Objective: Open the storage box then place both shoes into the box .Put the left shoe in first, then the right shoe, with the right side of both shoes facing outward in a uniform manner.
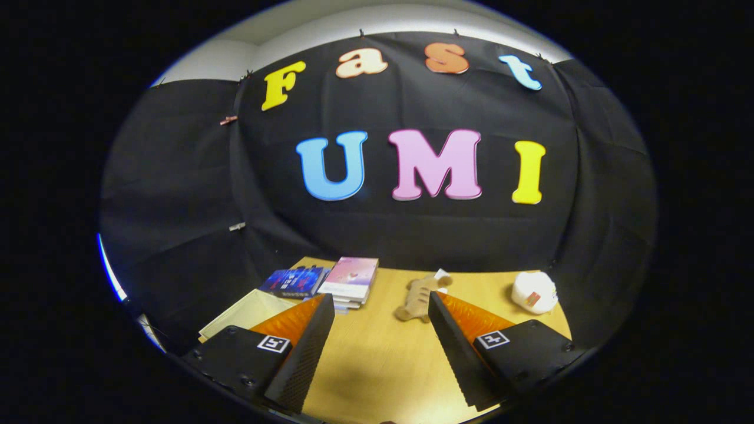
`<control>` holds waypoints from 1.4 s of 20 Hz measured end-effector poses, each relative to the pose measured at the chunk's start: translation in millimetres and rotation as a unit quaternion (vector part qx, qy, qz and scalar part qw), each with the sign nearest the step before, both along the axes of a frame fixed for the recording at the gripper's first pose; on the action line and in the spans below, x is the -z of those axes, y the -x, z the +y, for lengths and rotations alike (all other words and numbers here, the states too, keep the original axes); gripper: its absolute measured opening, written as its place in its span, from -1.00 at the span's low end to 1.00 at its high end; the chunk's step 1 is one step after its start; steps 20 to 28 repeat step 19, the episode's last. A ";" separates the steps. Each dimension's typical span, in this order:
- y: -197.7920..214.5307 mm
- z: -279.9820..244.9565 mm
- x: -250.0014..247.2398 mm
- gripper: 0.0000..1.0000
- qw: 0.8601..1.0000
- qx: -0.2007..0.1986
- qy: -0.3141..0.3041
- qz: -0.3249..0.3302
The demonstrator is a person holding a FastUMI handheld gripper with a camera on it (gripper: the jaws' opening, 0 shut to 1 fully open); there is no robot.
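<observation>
The claw (380, 303) hangs released, fingers spread wide above a bare wooden surface (377, 359); just ahead lies a small plush animal (419, 297), with stacked books (347, 281) beyond the left finger and a white rounded object (534, 292) beyond the right

A wooden table (377, 359) stands against a black cloth wall (188, 194). At the far edge lies a stack of books (352, 280) with a pink cover on top, and just to its left a dark blue book (294, 282). Nearer, left of those, is a pale flat sheet or folder (244, 312); which one is hard to tell. Near the middle a tan toy animal (417, 298) lies on its side. Well to its right sits a white rounded object (533, 292) with a small label.
</observation>
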State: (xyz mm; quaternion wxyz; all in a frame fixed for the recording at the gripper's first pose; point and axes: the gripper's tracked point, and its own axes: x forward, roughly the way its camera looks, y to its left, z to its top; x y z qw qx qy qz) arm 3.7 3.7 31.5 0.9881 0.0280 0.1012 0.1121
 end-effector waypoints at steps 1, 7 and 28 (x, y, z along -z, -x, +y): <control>-0.7 -18.2 -10.5 0.97 1.000 0.008 -0.002 -0.024; 12.4 -86.0 -53.0 0.96 0.993 0.047 -0.055 -0.093; 26.9 -85.7 -23.1 0.96 0.990 0.106 0.000 -0.094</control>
